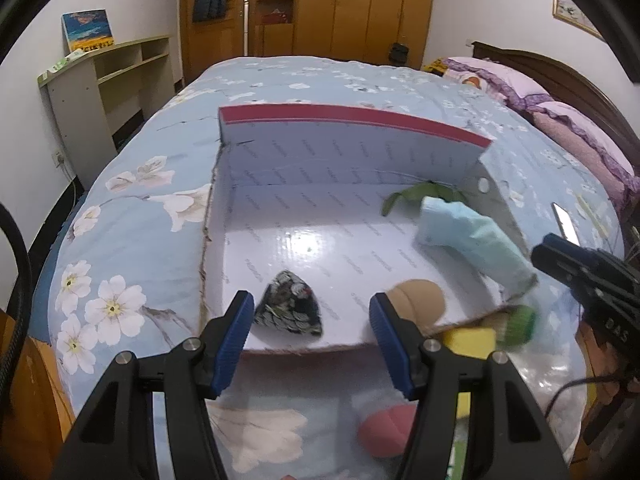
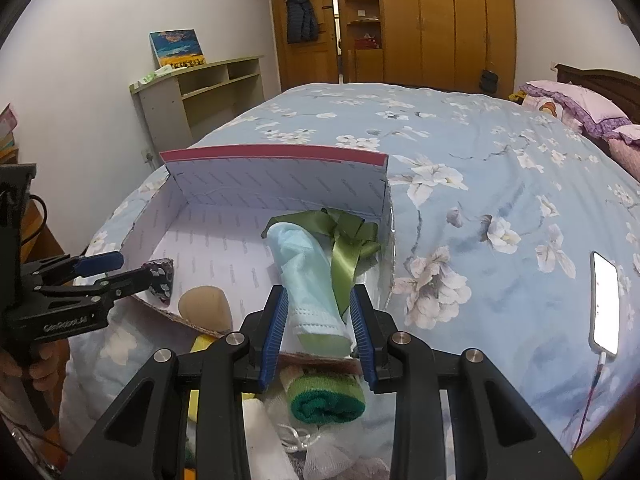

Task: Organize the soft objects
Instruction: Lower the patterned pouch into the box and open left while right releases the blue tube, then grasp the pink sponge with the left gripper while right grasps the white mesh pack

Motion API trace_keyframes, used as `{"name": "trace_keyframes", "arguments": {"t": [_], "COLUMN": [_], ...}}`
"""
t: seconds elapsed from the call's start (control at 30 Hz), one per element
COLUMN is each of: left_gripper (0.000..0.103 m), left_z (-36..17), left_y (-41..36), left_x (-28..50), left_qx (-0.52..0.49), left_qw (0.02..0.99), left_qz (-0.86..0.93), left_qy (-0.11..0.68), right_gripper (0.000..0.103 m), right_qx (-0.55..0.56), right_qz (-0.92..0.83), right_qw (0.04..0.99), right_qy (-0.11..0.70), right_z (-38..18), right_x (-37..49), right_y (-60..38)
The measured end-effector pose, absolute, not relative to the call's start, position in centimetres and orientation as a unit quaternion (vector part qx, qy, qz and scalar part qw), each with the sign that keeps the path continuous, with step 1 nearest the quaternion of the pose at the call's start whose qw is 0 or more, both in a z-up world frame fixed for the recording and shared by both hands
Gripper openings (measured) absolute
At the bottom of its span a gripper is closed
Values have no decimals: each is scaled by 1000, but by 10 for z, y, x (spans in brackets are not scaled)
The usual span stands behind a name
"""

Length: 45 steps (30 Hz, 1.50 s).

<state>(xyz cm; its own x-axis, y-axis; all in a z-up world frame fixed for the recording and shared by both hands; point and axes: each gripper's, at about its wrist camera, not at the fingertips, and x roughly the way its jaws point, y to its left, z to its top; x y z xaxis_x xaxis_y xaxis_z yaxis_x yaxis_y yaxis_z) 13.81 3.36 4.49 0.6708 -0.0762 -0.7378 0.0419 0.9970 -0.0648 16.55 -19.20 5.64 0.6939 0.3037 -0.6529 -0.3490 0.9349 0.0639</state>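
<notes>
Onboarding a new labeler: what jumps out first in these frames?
The open white box with a red-edged flap, sitting on the floral blue bed. Next, the rolled light blue mask between the right gripper fingers, green ribbon beside it. The left gripper is open before a dark patterned pouch.

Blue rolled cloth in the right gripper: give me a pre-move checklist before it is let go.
1. Blue rolled cloth between the right gripper fingers: ok.
2. Cloth fully over the white box floor: not ok, its near end overhangs the front edge.
3. Green ribbon clear of the cloth: not ok, it drapes alongside.
4. Left gripper open and empty: ok.
5. Patterned pouch and tan sponge inside the box: ok.
</notes>
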Motion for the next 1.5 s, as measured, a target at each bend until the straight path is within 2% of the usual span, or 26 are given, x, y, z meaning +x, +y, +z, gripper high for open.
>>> {"name": "trace_keyframes", "arguments": {"t": [0.8,1.4,1.47,1.5], "left_gripper": [63,63,62,58], "left_z": [16,-11,-11,-11], "left_y": [1,1,1,1], "left_x": [95,99,98,98], "left_qx": [-20,-50,-48,-49], "left_qw": [877,854,856,856], "left_qz": [-98,-104,-106,-110], "left_qy": [470,507,505,503], "right_gripper": [33,33,33,33], "right_qx": [-24,-17,-16,-14], "right_qz": [174,183,187,189], "right_qw": [919,912,910,909], "right_qy": [353,366,369,372], "right_z": [54,49,48,48], "right_x": [122,94,91,90], "right_y": [-209,-215,-215,-215]}}
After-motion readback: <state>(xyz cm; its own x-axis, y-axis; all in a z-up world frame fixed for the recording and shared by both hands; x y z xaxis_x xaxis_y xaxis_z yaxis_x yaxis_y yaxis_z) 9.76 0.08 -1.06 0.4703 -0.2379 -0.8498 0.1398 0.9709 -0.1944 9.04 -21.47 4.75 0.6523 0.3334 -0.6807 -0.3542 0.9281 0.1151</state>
